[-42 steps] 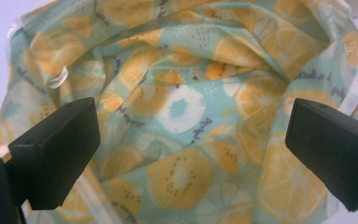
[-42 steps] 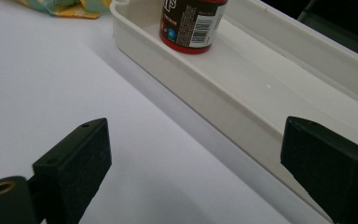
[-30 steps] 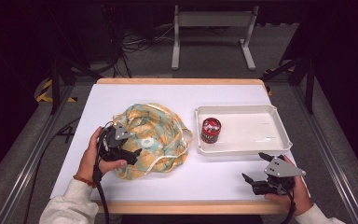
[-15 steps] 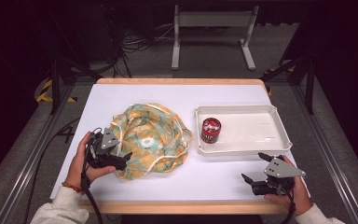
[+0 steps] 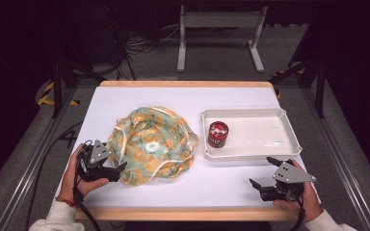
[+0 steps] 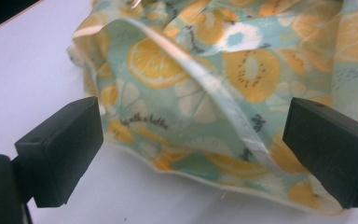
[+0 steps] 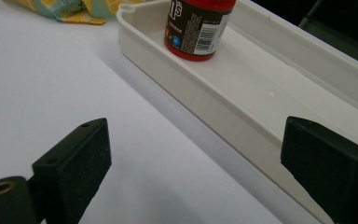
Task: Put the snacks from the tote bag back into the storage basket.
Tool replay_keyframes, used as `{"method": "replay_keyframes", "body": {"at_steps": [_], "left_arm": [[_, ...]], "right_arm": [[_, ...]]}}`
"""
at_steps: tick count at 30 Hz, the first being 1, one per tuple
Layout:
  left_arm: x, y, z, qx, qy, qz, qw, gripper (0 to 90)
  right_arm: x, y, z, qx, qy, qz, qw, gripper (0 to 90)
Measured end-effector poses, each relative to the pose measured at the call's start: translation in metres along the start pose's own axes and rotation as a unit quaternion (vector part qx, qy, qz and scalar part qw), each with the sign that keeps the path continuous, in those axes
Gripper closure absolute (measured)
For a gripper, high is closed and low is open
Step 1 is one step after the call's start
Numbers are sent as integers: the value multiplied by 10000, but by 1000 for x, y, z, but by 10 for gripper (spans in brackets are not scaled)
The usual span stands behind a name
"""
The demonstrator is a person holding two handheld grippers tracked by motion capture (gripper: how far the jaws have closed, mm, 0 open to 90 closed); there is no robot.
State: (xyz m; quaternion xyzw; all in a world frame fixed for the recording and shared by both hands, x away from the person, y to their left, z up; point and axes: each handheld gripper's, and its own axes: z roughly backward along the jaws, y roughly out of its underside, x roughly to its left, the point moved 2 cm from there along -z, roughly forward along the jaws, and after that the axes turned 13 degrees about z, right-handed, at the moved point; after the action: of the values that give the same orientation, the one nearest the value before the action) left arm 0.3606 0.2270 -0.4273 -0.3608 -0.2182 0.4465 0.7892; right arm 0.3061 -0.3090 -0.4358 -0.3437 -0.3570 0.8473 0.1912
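- The left gripper (image 6: pixel 193 144) has its jaws wide, the crumpled fruit-print cloth (image 6: pixel 223 79) lying just ahead between them.
- The right gripper (image 7: pixel 193 163) also gapes wide, holding nothing.
- Beyond its jaws, a red jar (image 7: pixel 199 25) stands in the white tray (image 7: pixel 242 116).

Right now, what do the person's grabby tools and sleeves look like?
Each tool, the left tool and the right tool, is black with two blocky black jaws and a grey three-cornered plate on top. A black cable trails from each. The sleeves are white, and the left wrist wears a reddish band.
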Motion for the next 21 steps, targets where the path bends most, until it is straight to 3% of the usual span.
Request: {"method": "replay_keyframes", "body": {"at_steps": [4, 5, 10, 15, 19, 21], "left_arm": [[5, 9, 1, -91, -27, 156, 9998, 62], [8, 13, 3, -181, 88, 266, 9994, 62], [11, 22, 4, -197, 59, 336, 9992, 63], [13, 35, 8, -266, 158, 476, 9984, 64], [9, 40, 16, -516, 396, 700, 9954, 62], [8, 41, 18, -583, 415, 726, 9948, 56]], "right_arm": [[0, -1, -1, -21, 0, 20, 10000, 92], [0, -1, -1, -26, 1, 25, 10000, 91], [-2, -1, -2, -35, -6, 20, 10000, 92], [-1, 0, -2, -34, -12, 35, 10000, 91], [-1, 0, -1, -23, 1, 27, 10000, 91], [-1, 0, -1, -13, 7, 36, 10000, 91]]}}
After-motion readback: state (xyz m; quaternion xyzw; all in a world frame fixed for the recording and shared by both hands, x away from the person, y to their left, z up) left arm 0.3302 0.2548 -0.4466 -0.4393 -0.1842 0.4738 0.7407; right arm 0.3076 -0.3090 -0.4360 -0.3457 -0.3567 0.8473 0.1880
